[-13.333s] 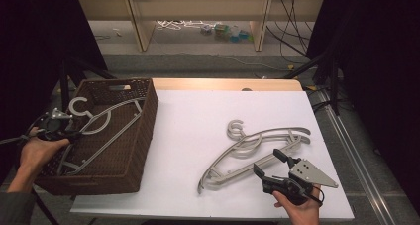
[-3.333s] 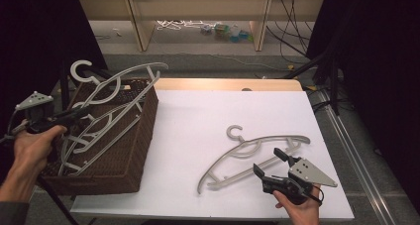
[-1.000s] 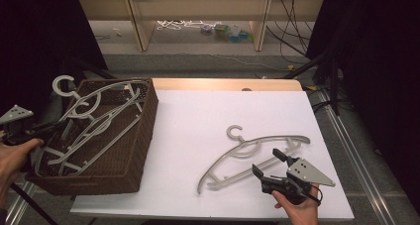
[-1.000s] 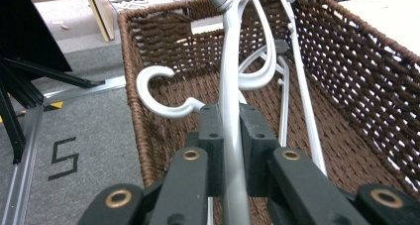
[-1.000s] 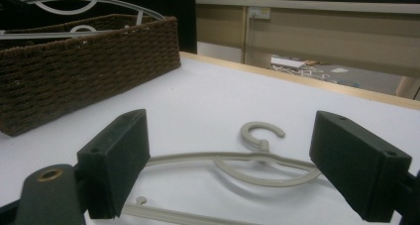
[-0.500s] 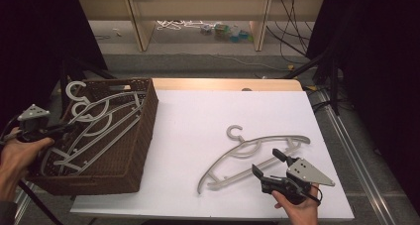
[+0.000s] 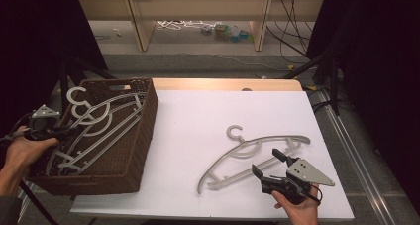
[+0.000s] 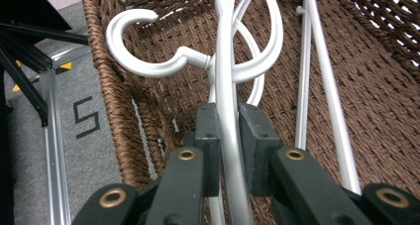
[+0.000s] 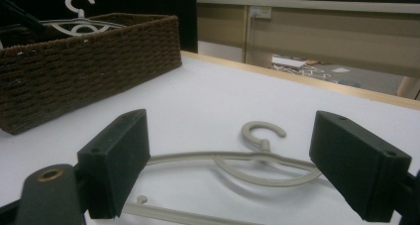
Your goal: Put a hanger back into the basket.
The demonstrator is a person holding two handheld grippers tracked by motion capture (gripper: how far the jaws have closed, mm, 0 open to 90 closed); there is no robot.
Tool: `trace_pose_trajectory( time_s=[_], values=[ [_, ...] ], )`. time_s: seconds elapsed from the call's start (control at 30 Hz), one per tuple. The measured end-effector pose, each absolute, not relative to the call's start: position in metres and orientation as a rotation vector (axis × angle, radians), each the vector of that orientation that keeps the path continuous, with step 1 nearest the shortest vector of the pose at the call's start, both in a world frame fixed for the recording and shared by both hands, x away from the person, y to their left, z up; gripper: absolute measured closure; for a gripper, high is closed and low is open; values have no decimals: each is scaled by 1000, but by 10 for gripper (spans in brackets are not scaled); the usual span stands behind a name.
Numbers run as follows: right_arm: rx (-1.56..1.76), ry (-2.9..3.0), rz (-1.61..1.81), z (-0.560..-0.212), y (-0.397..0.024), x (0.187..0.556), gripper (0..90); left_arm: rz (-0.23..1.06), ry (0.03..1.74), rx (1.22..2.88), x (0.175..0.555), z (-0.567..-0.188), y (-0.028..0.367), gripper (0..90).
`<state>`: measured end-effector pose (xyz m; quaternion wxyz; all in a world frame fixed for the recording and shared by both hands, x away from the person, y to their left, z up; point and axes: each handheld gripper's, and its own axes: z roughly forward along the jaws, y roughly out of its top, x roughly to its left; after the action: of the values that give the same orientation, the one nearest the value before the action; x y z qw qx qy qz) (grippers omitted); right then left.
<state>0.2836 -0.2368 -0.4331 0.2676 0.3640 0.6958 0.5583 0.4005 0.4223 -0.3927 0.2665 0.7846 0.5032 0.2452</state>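
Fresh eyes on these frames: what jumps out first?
The brown wicker basket at the table's left edge, stacked with white hangers; the left gripper is clamped on the arm of one of them. Next, a lone beige hanger lying flat on the white table, with the right gripper open just in front of it.

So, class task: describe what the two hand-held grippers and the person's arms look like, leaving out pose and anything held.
Each black hand-held gripper, left and right, has two flat black rectangular jaw pads on black link arms with brass-coloured pivot pins. A grey three-cornered plate tops the right one, a smaller one the left. A dark cable trails from the left. A dark sleeve covers the left forearm.
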Motion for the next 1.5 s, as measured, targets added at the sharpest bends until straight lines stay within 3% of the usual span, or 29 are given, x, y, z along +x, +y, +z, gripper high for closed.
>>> trace_pose_trajectory(
  time_s=[0.67,1.1,1.5],
  values=[
    [982,1880,1507,-433,-237,284,170,662,1376,2091,398,-386,414,669],
    [979,1869,1538,-433,-236,284,167,690,1399,1836,384,-370,392,412],
    [978,1871,1527,-433,-236,284,165,670,1250,1637,352,-356,338,334]
  ],
)
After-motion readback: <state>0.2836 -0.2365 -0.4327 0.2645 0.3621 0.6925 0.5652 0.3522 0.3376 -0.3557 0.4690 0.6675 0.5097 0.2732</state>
